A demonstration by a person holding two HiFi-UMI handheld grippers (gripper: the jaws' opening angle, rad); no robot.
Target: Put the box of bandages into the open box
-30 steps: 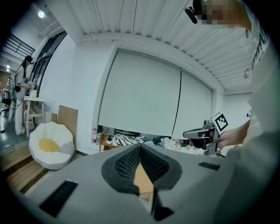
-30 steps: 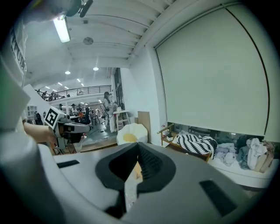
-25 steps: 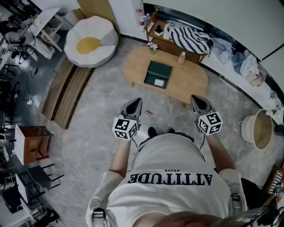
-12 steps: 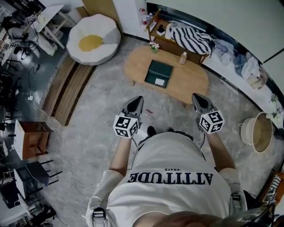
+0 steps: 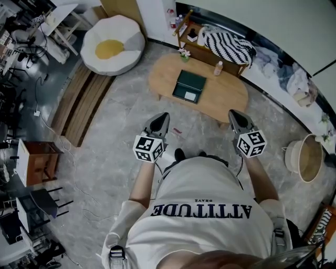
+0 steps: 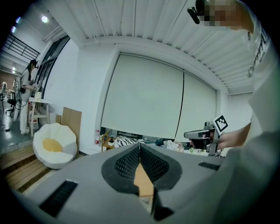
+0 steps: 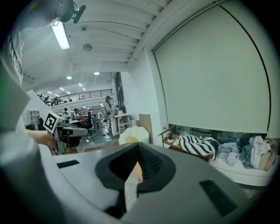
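Left tongs (image 5: pixel 162 117) and right tongs (image 5: pixel 234 115) remain closed and empty (barely shifted), well short of the table (image 5: pixel 231 97) bearing the open box (image 5: pixel 189 86), upper centre.

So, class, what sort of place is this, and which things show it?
Probably a living-room corner staged inside a big open workspace: a low oval wooden table and an egg-shaped cushion, yet work desks beside them and a railed gallery behind.
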